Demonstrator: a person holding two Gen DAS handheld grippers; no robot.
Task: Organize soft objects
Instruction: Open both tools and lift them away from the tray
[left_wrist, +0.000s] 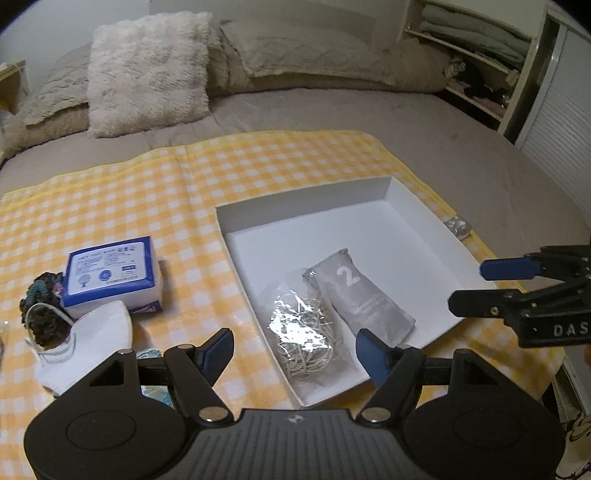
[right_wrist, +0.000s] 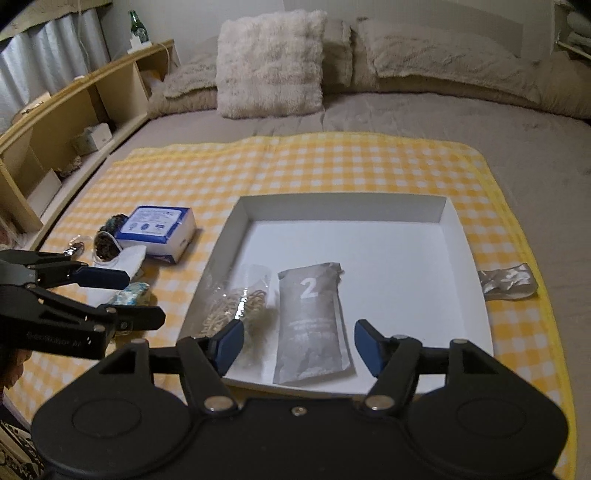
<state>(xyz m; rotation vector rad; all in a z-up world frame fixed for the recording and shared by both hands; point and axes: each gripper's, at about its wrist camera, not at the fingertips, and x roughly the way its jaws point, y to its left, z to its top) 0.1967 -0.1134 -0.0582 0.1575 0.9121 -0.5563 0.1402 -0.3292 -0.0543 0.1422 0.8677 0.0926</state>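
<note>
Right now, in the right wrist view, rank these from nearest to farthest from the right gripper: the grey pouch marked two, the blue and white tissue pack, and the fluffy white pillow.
From the right gripper:
1. Grey pouch, in the white box, just ahead between the fingers.
2. Tissue pack, on the checked cloth, ahead to the left.
3. Fluffy pillow, at the head of the bed, farthest.

bed under checkered cloth

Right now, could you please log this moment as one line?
left gripper open, empty | right gripper open, empty | tray: grey pouch, rubber-band bag
</note>
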